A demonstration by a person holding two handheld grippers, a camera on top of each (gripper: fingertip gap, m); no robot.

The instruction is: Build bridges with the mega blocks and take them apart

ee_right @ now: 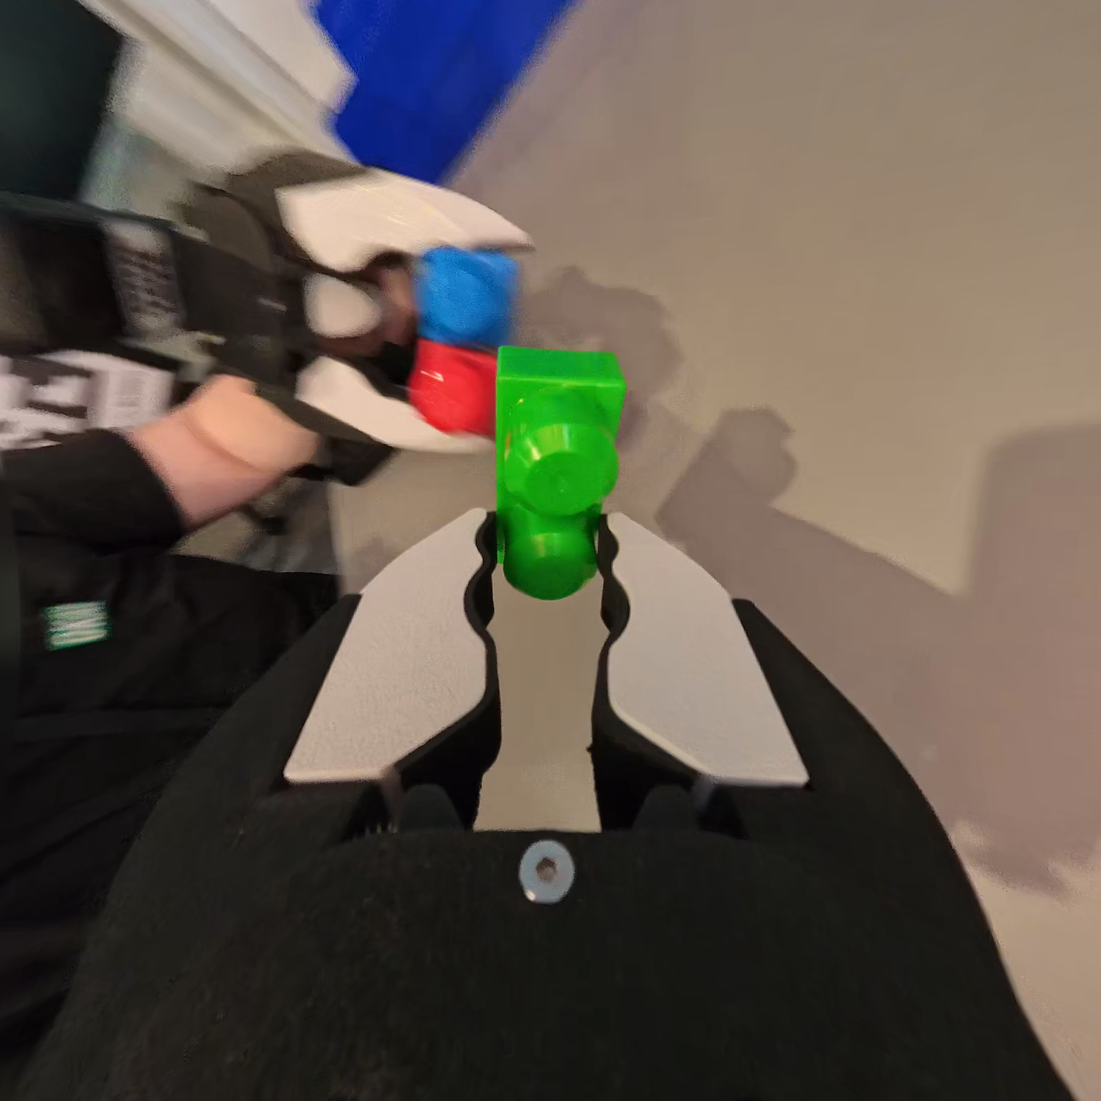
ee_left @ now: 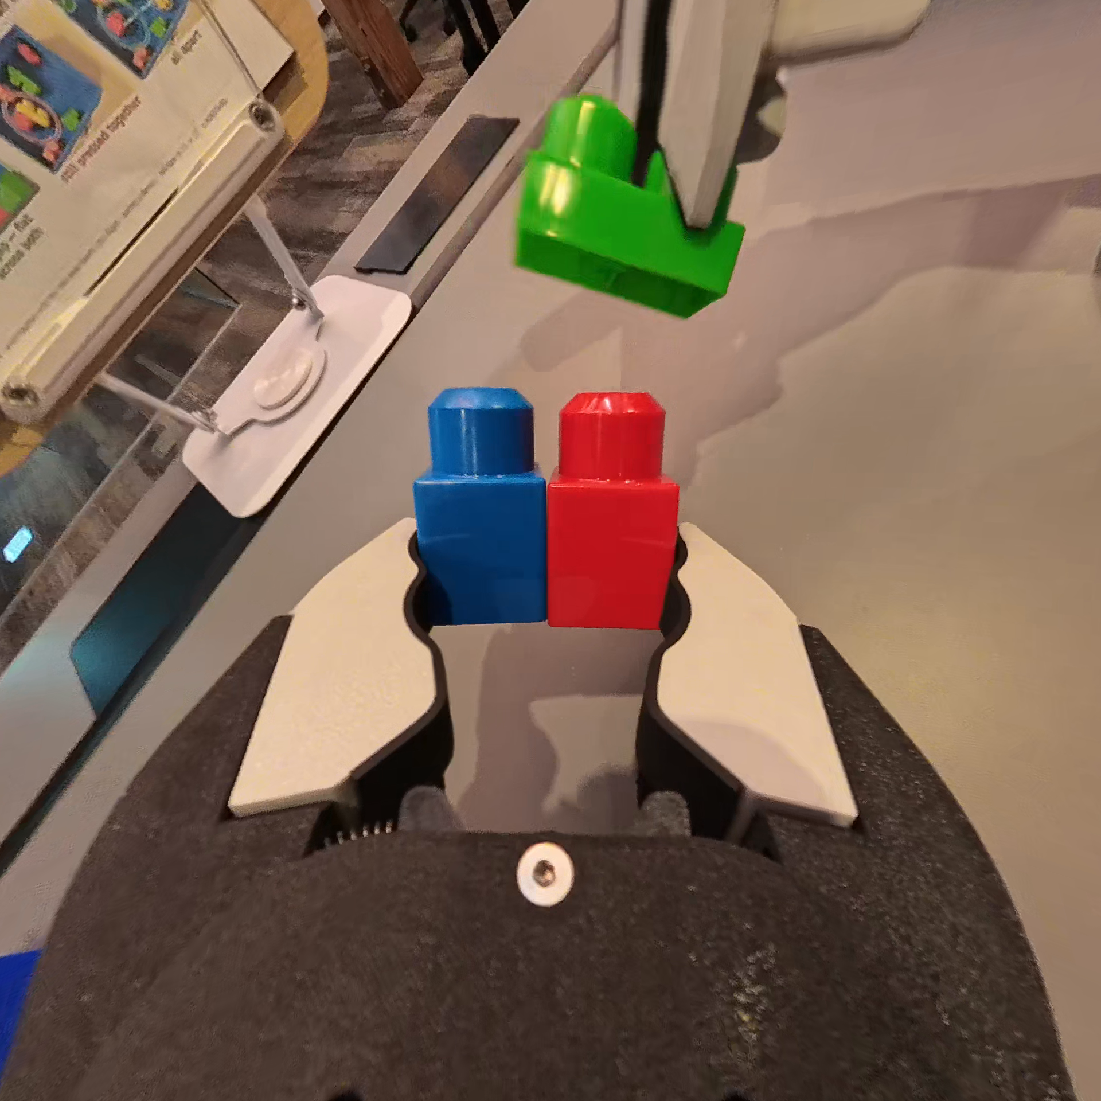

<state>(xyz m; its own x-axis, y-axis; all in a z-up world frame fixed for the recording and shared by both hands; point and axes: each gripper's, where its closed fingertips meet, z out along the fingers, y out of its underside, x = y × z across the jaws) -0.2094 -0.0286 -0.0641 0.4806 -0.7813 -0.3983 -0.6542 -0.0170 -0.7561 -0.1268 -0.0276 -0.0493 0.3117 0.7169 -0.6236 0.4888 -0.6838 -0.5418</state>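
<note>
My left gripper (ee_left: pixel 545 539) is shut on a blue block (ee_left: pixel 482 536) and a red block (ee_left: pixel 610 542), standing side by side and touching, studs up. My right gripper (ee_right: pixel 545 524) is shut on a green two-stud block (ee_right: pixel 557 453), gripping its near stud. In the left wrist view the green block (ee_left: pixel 619 220) hangs tilted in the air, above and beyond the red and blue pair, apart from them. In the right wrist view the blue block (ee_right: pixel 467 295) and red block (ee_right: pixel 453 387) sit in the left gripper (ee_right: pixel 411 333), just left of the green block.
A grey table (ee_left: pixel 893 476) lies under both grippers. A clear stand with a printed picture sheet (ee_left: pixel 119 149) sits on a white base (ee_left: pixel 298 393) at the table's left edge. A dark strip (ee_left: pixel 441 193) lies near that edge. A blue object (ee_right: pixel 441 77) lies at the far side. A person's hand (ee_right: pixel 226 441) holds the left gripper. Across from one pair of fingers to the other is roughly 9 cm.
</note>
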